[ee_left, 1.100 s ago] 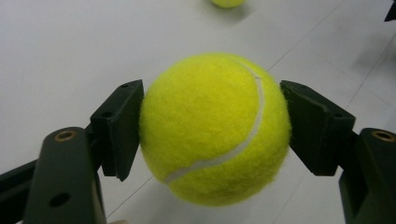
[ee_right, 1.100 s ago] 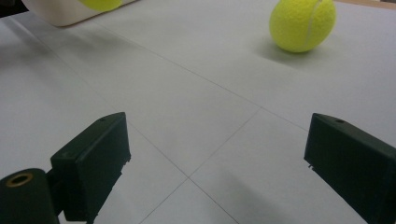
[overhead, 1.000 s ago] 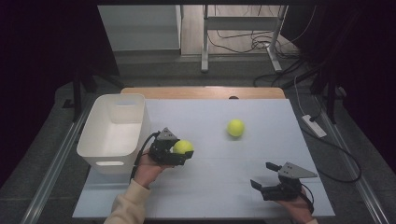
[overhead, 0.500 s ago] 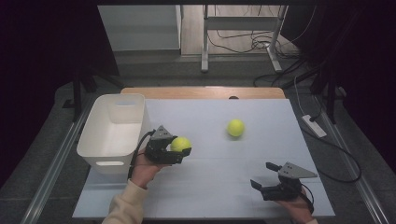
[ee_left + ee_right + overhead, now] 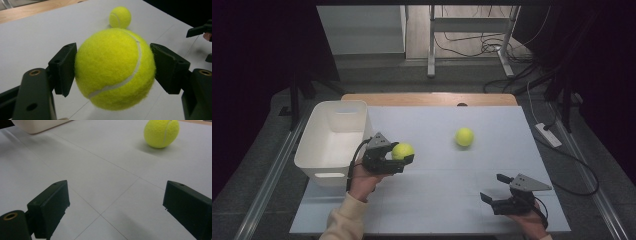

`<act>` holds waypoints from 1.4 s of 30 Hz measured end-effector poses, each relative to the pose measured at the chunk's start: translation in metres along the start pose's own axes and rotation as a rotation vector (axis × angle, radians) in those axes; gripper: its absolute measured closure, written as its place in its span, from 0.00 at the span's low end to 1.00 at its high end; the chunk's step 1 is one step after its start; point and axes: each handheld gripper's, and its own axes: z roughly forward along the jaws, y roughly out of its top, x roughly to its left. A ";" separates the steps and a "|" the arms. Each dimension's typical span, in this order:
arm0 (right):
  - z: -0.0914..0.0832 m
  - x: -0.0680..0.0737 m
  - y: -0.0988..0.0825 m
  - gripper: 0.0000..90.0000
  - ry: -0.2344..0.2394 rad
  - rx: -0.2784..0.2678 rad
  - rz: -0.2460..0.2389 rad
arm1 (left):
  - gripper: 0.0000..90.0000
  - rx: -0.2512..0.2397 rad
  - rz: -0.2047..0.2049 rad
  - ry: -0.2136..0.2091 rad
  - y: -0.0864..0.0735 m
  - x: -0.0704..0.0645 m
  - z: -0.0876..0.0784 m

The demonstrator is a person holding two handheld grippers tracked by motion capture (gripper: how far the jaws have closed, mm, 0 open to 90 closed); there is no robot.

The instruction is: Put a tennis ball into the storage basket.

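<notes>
- At about five o'clock on the table (image 5: pixel 437 210), nearest the person, the right gripper (image 5: pixel 499 195) is sitting low with its jaws spread wide and nothing between them
- At about nine o'clock, the left gripper (image 5: pixel 404 159) is holding a tennis ball (image 5: pixel 402 151) lifted off the surface; in the left gripper view both jaws are pressing flat against the ball's sides, so the grip is looking firm
- Just to its nine o'clock side, the white bin (image 5: pixel 332 137) is standing open, apparently with nothing in it, and it is probably where the ball is heading
- Farther out, toward one o'clock, a second tennis ball (image 5: pixel 464 136) is lying loose on the white mat, well apart from both grippers
- Likely trouble: the held ball is round and fuzzy, so a loosening squeeze or a knock on the bin's rim could be sending it rolling off; a clumsy reach could also be nudging the loose ball away toward the far edge
</notes>
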 end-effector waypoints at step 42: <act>-0.002 -0.001 0.001 0.08 -0.013 -0.011 -0.007 | 0.30 -0.196 0.055 0.022 0.015 -0.009 -0.060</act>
